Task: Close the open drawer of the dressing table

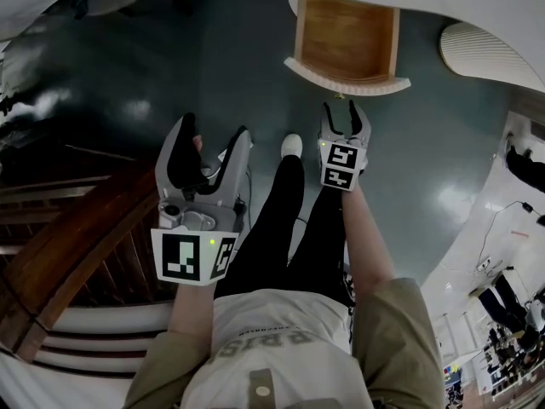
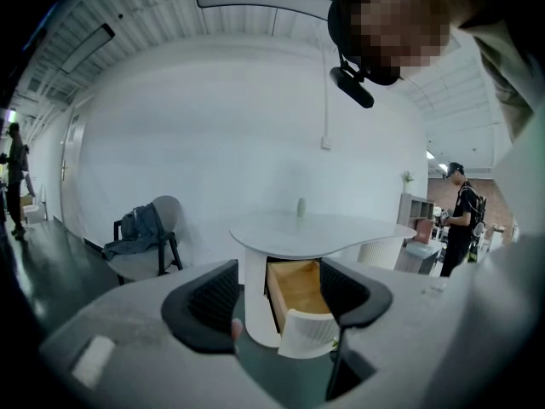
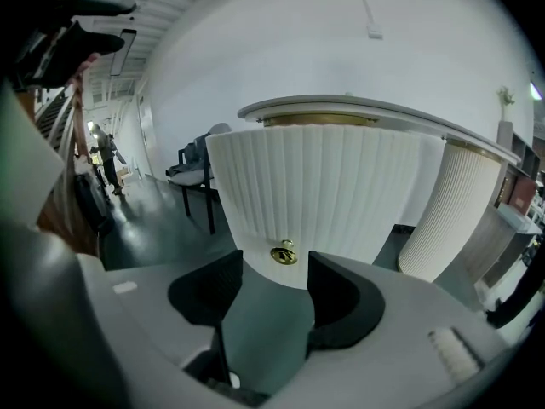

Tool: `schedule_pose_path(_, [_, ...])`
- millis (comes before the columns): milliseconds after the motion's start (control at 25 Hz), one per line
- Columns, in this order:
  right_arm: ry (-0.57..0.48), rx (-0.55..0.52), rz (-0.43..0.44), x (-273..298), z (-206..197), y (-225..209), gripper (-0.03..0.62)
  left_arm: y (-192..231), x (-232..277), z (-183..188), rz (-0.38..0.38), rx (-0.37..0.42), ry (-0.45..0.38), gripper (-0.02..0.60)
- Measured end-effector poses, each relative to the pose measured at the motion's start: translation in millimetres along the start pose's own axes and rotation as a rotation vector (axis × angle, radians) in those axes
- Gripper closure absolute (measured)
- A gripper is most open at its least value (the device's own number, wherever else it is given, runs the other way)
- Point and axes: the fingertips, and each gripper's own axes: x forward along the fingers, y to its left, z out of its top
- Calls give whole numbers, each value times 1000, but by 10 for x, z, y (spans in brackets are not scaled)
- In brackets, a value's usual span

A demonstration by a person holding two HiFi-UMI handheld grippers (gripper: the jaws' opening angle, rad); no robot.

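Note:
The dressing table's drawer (image 1: 347,45) stands pulled out, its wooden inside showing and its curved ribbed white front (image 1: 349,84) nearest me. In the right gripper view that ribbed front (image 3: 324,190) fills the middle, with a small brass knob (image 3: 283,253) low on it. My right gripper (image 1: 345,119) (image 3: 274,292) is open just short of the front, the knob a little beyond its fingertips and between their lines. My left gripper (image 1: 215,147) (image 2: 279,295) is open and empty, held back to the left; the open drawer (image 2: 298,292) shows far off between its jaws.
The white table top (image 2: 319,228) curves over the drawer, with a ribbed white column (image 3: 443,216) to its right. A chair with clothing (image 2: 145,233) stands left of the table. Wooden stair steps (image 1: 77,254) are at my left. People stand at the room's edges. My shoe (image 1: 291,146) is on the dark floor.

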Motion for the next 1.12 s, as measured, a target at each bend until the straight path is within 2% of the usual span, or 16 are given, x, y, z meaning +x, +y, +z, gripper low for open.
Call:
schedule_pose_path(200, [27,29,-31,127,-37,-76,361,87,13,-35,11,0,11,268])
schedule_pose_path(800, [54,16,-35,266,-14,-91,474,186,133,-49,27,-12,22,268])
schedule_pose_path(1120, [65,31,-21,293,-8,-83,475,219,227,-44,22,-18,28,268])
